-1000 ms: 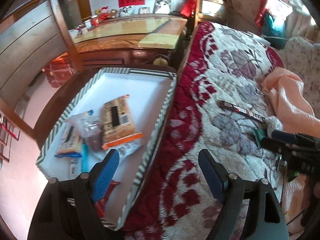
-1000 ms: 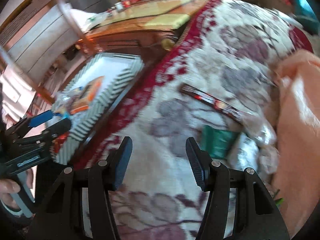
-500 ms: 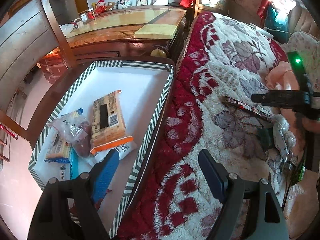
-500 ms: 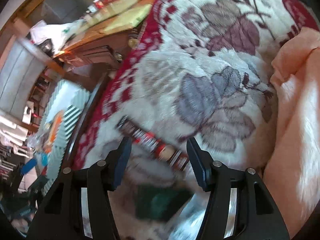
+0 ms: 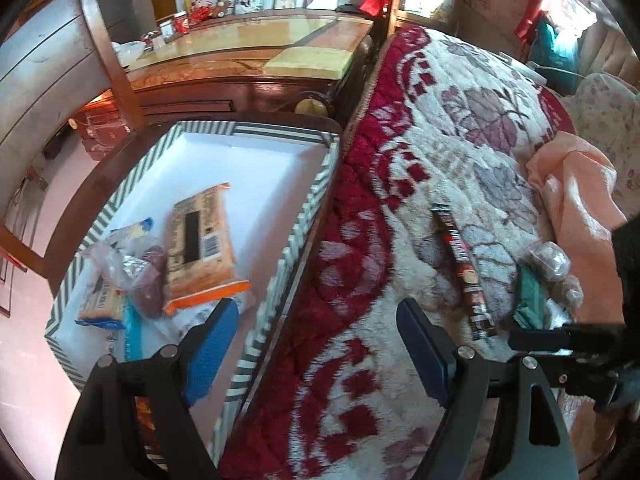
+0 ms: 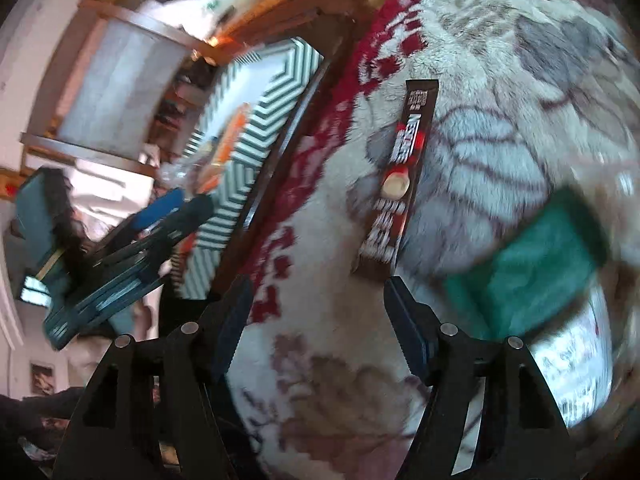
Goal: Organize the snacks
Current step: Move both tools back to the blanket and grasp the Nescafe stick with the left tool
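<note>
Right gripper (image 6: pixel 316 312) tilted down, jaws just opening, apparently empty, near coffee stick (image 6: pixel 400 176).

Both wrist views look steeply down, close over the blanket (image 5: pixel 460 152), sharing the striped tray (image 6: pixel 256 128) beside it.

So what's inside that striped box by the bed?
The striped box holds a tan packet with an orange end, a clear bag of something dark red and a blue-edged packet. The left gripper hides the near corner.
</note>
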`<action>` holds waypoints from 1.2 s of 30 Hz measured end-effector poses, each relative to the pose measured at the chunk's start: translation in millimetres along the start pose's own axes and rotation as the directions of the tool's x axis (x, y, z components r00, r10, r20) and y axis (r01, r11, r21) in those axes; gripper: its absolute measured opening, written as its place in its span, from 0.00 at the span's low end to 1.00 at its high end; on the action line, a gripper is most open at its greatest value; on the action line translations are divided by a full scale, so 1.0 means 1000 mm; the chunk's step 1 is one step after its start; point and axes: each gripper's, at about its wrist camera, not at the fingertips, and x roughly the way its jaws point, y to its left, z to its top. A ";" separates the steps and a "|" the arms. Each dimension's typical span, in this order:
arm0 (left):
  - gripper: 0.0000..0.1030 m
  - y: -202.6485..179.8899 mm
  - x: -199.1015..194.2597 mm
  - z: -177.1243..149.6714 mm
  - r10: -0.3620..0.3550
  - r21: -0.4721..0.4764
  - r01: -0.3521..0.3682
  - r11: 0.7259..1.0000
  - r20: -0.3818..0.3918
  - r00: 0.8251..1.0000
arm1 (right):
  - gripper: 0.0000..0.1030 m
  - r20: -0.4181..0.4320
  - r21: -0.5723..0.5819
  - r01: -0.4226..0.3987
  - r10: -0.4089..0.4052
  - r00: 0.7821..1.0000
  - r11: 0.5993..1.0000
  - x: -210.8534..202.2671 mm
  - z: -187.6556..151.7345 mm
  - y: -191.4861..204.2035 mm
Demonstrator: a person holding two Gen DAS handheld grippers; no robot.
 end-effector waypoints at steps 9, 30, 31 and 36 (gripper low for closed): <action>0.81 -0.056 0.010 0.018 -0.062 0.056 0.062 0.996 -0.011 0.998 | 0.67 0.184 0.101 0.211 -0.226 0.956 0.972 -0.065 -0.040 -0.015; 0.81 -0.107 0.066 0.038 -0.060 0.101 0.070 0.992 -0.096 0.994 | 0.67 0.186 0.168 0.324 -0.352 0.917 0.931 -0.083 -0.051 -0.055; 0.81 -0.108 0.069 0.039 -0.061 0.101 0.071 0.992 -0.101 0.993 | 0.67 0.189 0.169 0.321 -0.351 0.917 0.932 -0.084 -0.051 -0.056; 0.81 -0.112 0.080 0.041 -0.065 0.103 0.078 0.992 -0.124 0.990 | 0.67 0.178 0.169 0.328 -0.356 0.917 0.929 -0.081 -0.051 -0.058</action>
